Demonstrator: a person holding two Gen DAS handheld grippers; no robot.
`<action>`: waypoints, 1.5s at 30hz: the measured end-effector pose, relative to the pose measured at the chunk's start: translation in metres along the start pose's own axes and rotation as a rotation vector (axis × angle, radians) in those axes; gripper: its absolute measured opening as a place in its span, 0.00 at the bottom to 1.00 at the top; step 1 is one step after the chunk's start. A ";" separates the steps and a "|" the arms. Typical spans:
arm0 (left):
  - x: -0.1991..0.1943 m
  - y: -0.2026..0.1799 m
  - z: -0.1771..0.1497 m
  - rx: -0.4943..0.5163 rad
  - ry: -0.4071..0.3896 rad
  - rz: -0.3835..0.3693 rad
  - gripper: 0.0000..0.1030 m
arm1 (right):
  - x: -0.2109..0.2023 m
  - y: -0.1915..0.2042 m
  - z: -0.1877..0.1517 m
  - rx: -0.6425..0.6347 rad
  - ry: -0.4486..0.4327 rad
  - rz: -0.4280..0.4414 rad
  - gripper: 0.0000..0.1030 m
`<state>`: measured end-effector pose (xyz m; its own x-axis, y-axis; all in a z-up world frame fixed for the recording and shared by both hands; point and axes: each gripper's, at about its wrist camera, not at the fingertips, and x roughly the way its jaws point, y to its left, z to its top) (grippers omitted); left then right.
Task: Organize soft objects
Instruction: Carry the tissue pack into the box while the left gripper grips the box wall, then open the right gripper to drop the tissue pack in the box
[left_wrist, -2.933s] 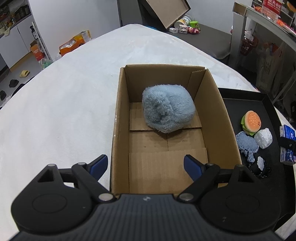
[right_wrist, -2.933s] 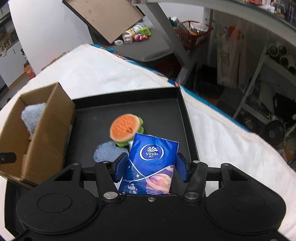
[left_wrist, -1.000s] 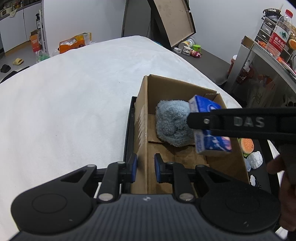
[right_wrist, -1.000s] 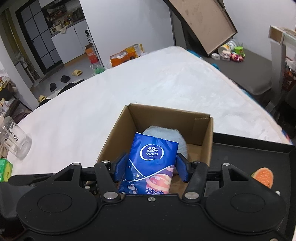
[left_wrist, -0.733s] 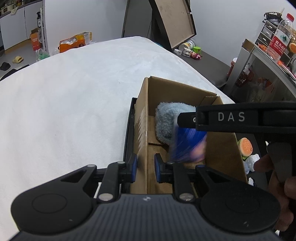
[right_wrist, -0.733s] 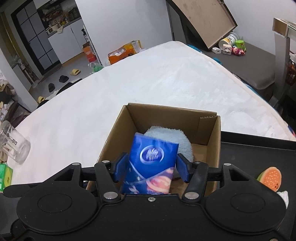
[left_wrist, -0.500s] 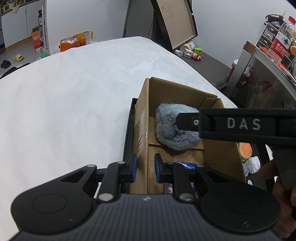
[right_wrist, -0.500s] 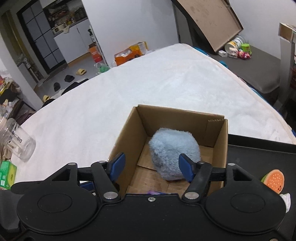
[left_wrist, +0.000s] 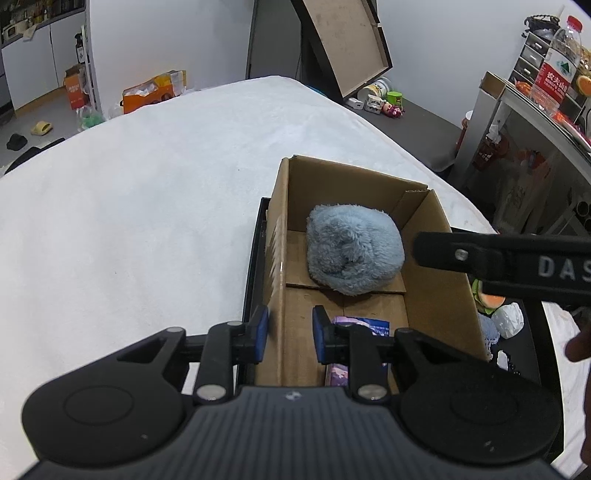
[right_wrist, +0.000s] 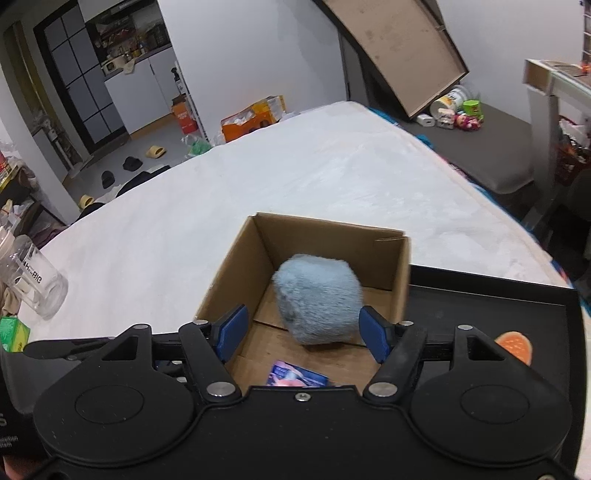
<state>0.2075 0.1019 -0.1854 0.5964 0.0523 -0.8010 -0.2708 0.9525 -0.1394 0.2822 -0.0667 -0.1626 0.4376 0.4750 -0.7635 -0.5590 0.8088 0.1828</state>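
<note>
Two soft things lay in the box (left_wrist: 436, 266): our left tongs (left_wrist: 287, 334) straddled its wall, opening; our right tongs (right_wrist: 303, 332) above were opening, empty.

Both wrist views look steeply down, sharing the cardboard box (left_wrist: 436, 288).

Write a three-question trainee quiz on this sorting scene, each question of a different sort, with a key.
1. True or false: the tissue pack lies inside the cardboard box.
2. Multiple choice: what does the left gripper straddle? A) the box's wall B) the fluffy blue plush C) nothing
3. Fill in: between the pads of the right gripper there is ____.

Key:
1. True; it rests on the box floor, nearer the cameras than the plush.
2. A; its jaws are opening, with that wall between them.
3. Nothing; its jaws are opening above the box.
</note>
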 end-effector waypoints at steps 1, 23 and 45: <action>0.000 -0.001 0.000 0.004 0.001 0.005 0.23 | -0.002 -0.003 -0.001 0.002 -0.002 -0.004 0.65; -0.005 -0.037 -0.002 0.149 0.017 0.137 0.74 | -0.048 -0.070 -0.042 0.118 -0.089 -0.079 0.98; 0.000 -0.069 -0.005 0.237 0.046 0.172 0.77 | -0.042 -0.121 -0.121 0.178 -0.015 -0.193 1.00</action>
<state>0.2223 0.0348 -0.1790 0.5202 0.2107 -0.8276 -0.1781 0.9745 0.1362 0.2461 -0.2262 -0.2282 0.5351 0.3099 -0.7859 -0.3324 0.9325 0.1414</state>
